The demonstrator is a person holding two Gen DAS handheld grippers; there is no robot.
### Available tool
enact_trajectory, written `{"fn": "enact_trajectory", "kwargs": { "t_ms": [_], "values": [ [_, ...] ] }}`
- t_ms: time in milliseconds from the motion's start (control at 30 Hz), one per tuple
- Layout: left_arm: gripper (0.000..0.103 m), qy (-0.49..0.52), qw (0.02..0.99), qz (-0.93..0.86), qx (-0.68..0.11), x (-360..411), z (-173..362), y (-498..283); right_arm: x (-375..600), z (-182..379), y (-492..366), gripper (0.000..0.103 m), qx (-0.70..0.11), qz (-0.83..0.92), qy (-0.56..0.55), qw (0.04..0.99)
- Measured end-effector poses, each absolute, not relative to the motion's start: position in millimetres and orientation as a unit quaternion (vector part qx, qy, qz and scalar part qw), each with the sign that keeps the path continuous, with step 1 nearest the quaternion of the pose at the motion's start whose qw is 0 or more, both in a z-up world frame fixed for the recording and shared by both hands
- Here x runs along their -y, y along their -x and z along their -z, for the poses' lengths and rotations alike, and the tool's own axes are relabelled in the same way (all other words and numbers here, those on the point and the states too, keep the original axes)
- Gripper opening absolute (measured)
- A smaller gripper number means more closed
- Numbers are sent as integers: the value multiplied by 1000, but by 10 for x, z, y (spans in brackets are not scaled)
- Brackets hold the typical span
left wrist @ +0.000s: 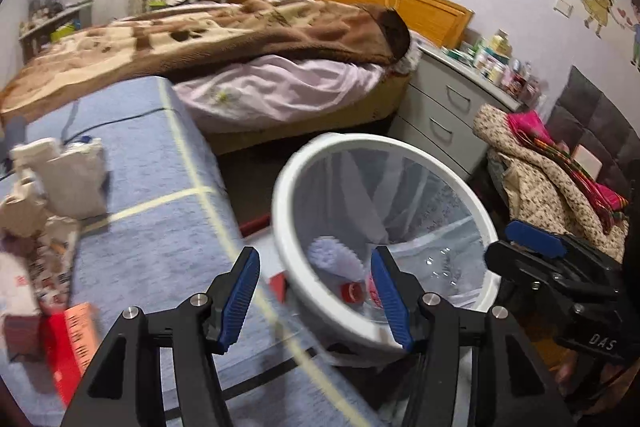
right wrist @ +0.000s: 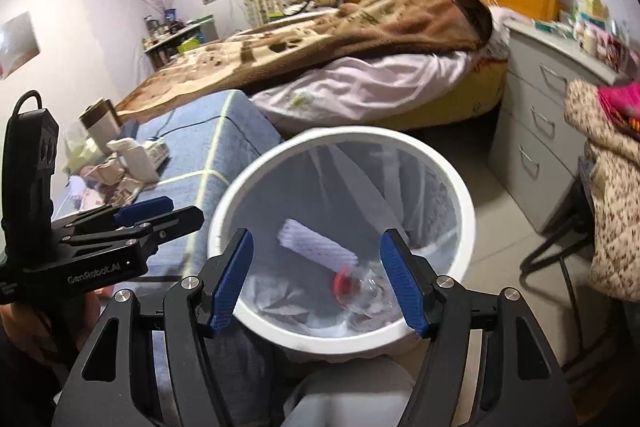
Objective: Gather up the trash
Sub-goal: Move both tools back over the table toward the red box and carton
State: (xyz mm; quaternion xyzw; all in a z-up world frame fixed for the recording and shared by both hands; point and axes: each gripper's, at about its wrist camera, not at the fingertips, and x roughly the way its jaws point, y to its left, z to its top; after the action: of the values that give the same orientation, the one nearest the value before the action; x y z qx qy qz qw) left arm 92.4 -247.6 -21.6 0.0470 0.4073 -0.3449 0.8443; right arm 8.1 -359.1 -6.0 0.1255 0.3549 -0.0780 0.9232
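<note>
A white trash bin (left wrist: 296,267) with a clear liner stands on the floor beside a blue-covered table (left wrist: 168,179); it also shows in the right wrist view (right wrist: 460,195). Inside lie a clear plastic bottle with a red label (right wrist: 352,285) and a white perforated piece (right wrist: 316,247). My left gripper (left wrist: 316,295) is open and empty, over the table edge and the bin's left rim. My right gripper (right wrist: 316,281) is open and empty, directly above the bin. Paper scraps and wrappers (left wrist: 44,195) lie on the table at the left, with a red and orange packet (left wrist: 76,339).
A bed with a brown blanket (left wrist: 240,27) stands behind the table. A grey drawer unit (left wrist: 452,115) with bottles stands right of the bin. A chair with piled clothes (left wrist: 560,179) is at far right. A cup (right wrist: 100,123) stands on the table.
</note>
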Motion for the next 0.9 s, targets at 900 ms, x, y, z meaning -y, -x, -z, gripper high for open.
{"fn": "enact_trajectory", "kwargs": {
  "t_ms": [900],
  "values": [
    [58, -24, 910, 156, -384, 736, 188, -485, 2484, 120, -300, 68, -385, -74, -76, 917]
  ]
}}
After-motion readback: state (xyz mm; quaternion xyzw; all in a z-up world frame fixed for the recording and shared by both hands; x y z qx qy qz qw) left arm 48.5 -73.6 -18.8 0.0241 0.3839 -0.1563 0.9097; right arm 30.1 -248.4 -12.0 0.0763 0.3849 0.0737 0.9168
